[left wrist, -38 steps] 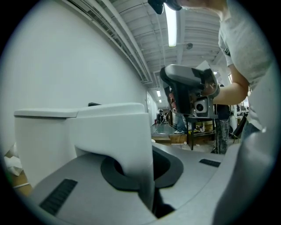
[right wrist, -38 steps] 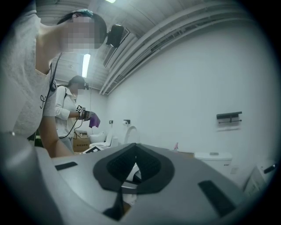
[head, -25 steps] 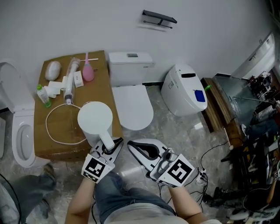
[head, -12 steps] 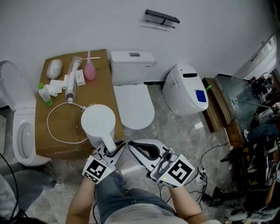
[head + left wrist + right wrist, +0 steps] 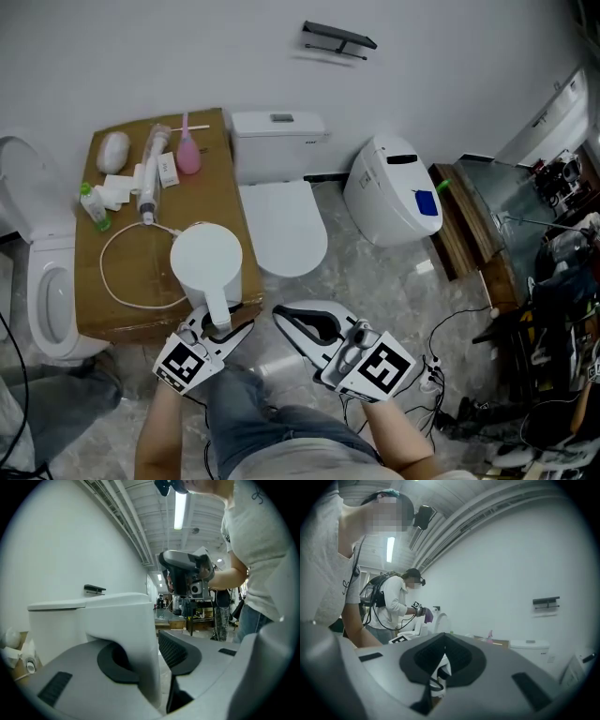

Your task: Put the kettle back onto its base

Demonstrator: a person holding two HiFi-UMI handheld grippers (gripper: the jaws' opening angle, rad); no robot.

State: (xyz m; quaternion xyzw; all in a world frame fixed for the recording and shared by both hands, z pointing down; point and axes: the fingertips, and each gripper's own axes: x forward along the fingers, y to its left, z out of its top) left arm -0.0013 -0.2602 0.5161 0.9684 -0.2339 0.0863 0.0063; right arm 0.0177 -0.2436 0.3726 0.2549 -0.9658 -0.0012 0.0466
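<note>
One kettle (image 5: pixel 206 261), seemingly seated: my left gripper (image 5: pixel 217 328) just opened off its 6 o'clock handle (image 5: pixel 218 306); right gripper (image 5: pixel 282 319) closed, empty.

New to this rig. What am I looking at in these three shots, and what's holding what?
There is no robot here: a person holds a hand-held two-jaw gripper in each hand. The top-down picture comes from a camera on the person's head. The other two come from cameras riding on each gripper, looking along its jaws.

The left gripper is at the white plastic electric kettle, which stands on a brown cardboard box beside a white toilet. Its jaws have just been opening. The kettle's handle sits between them with a gap on one side, so it is not gripped.

The right gripper is held over the floor, jaws together, holding nothing.

A white cord loops across the box. The kettle's base cannot be seen from above.
</note>
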